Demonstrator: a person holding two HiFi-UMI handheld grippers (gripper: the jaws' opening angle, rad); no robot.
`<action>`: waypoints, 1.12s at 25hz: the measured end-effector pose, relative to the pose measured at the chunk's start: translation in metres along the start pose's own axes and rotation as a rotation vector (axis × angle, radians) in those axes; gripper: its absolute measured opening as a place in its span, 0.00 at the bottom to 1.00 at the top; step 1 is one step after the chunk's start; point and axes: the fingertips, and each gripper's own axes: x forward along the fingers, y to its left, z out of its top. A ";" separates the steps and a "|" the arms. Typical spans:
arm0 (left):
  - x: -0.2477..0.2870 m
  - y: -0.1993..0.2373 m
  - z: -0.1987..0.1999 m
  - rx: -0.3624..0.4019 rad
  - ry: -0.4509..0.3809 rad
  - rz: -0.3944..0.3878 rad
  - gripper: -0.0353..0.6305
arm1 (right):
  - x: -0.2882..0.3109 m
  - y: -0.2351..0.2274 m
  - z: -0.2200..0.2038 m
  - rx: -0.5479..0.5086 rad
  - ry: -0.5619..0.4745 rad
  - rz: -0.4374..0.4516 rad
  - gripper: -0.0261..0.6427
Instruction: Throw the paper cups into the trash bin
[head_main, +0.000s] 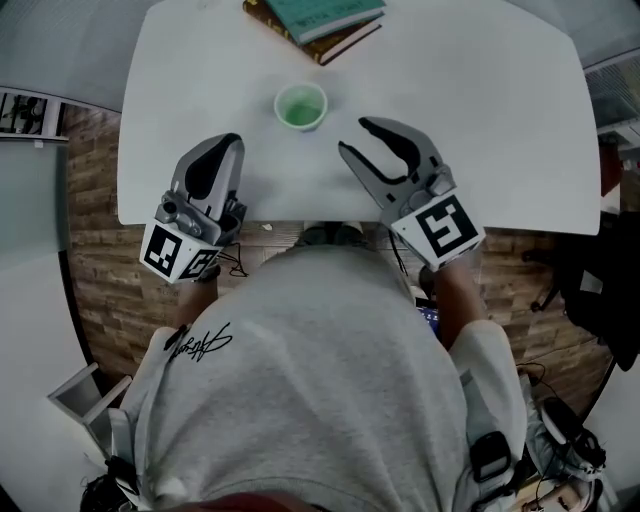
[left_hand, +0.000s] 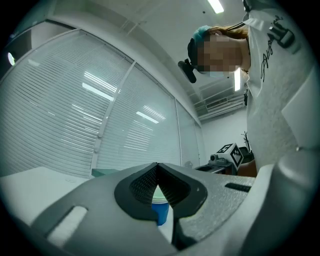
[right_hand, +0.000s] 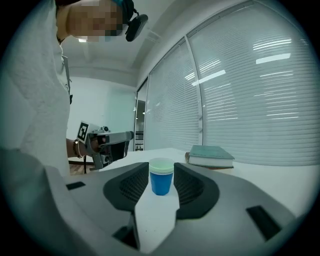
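A paper cup (head_main: 300, 105), blue outside with a pale green inside, stands upright on the white table (head_main: 480, 120). My right gripper (head_main: 354, 136) hovers just right of it and nearer to me, jaws open and empty. In the right gripper view the cup (right_hand: 161, 182) stands a short way beyond the open right gripper (right_hand: 161, 170), in line with the gap and apart from the pads. My left gripper (head_main: 225, 150) is shut near the table's front edge, left of the cup. In the left gripper view the left gripper (left_hand: 157, 167) has its tips closed together, and the cup (left_hand: 160, 210) shows behind them.
A stack of books (head_main: 315, 22) lies at the table's far edge behind the cup; the books (right_hand: 210, 156) also show in the right gripper view. Wood floor (head_main: 95, 270) runs under the table. No trash bin is in view. Window blinds stand behind the table.
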 end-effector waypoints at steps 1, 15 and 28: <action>-0.002 0.000 -0.001 -0.001 0.003 0.010 0.04 | 0.001 0.001 -0.002 0.003 0.002 0.010 0.25; -0.008 0.003 -0.001 -0.001 -0.008 0.072 0.04 | 0.019 -0.001 -0.022 -0.036 0.108 0.053 0.42; -0.014 0.006 -0.003 0.009 0.001 0.111 0.04 | 0.042 -0.005 -0.043 -0.064 0.156 0.070 0.47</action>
